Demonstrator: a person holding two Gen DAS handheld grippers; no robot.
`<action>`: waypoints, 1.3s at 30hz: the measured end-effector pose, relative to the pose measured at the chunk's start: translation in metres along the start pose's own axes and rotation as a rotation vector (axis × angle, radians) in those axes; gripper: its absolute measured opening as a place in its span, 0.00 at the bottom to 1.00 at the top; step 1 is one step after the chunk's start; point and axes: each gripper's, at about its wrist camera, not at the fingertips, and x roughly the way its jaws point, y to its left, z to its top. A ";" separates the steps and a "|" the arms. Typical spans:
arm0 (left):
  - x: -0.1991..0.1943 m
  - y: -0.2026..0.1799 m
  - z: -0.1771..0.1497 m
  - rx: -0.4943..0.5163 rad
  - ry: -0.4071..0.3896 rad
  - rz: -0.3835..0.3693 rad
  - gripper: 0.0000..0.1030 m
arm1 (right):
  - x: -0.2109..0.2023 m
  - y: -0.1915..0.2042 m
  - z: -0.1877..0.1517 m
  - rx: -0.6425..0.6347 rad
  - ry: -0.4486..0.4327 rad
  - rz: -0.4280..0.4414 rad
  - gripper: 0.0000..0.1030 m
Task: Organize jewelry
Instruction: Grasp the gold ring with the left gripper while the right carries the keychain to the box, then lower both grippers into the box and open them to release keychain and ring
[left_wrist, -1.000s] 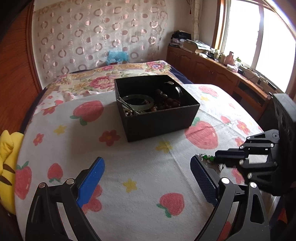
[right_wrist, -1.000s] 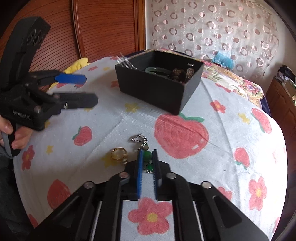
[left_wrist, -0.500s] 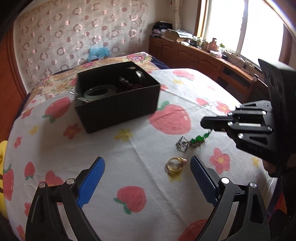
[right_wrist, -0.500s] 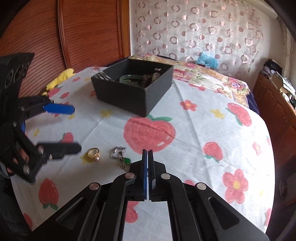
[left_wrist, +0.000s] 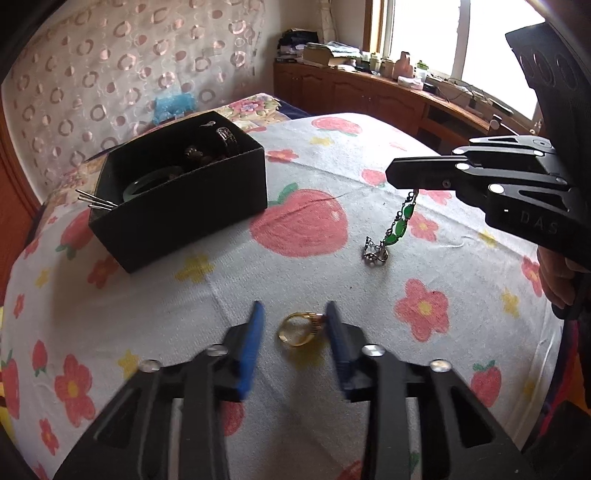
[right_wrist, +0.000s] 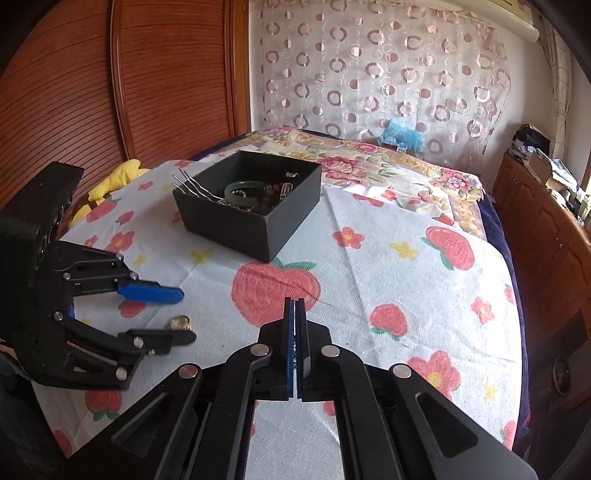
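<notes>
The left gripper points down at the bed, its blue-padded fingers closing with a gold ring between them. The ring lies on the strawberry-and-flower bedspread; the right-hand pad sits at or against its ornamented side, while a clear gap remains between the ring and the left-hand pad, so it is not pinched. In the right wrist view the same ring shows as a small gold glint between that gripper's two fingers.

The right gripper has its fingers pressed together, pinching the top end of a green-stone chain. Seen from the left wrist camera, the chain hangs down from the black fingertips, and its silver lower end is bunched on the bedspread, beyond the ring and off to its right. From the right wrist camera the chain is hidden under the fingers. Part of a hand shows behind this gripper at the frame's right edge.

Farther back, to the left, stands an open black box, well apart from both grippers. It holds a pale green bangle, dark beads and a dark band, and thin metal pins stick out over its near left corner. Nothing lies between the ring and the box but bare bedspread. A yellow soft item rests at the bed's edge beside the wooden wardrobe, and a wooden sideboard runs under the window.
</notes>
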 end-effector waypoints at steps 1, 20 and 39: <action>0.000 0.002 0.000 0.000 -0.001 -0.003 0.21 | 0.000 0.000 0.001 -0.001 -0.001 0.000 0.01; -0.041 0.037 0.028 -0.079 -0.118 0.041 0.10 | -0.020 0.010 0.052 -0.054 -0.094 0.006 0.01; -0.046 0.086 0.064 -0.148 -0.171 0.088 0.10 | -0.006 0.019 0.132 -0.112 -0.173 0.052 0.01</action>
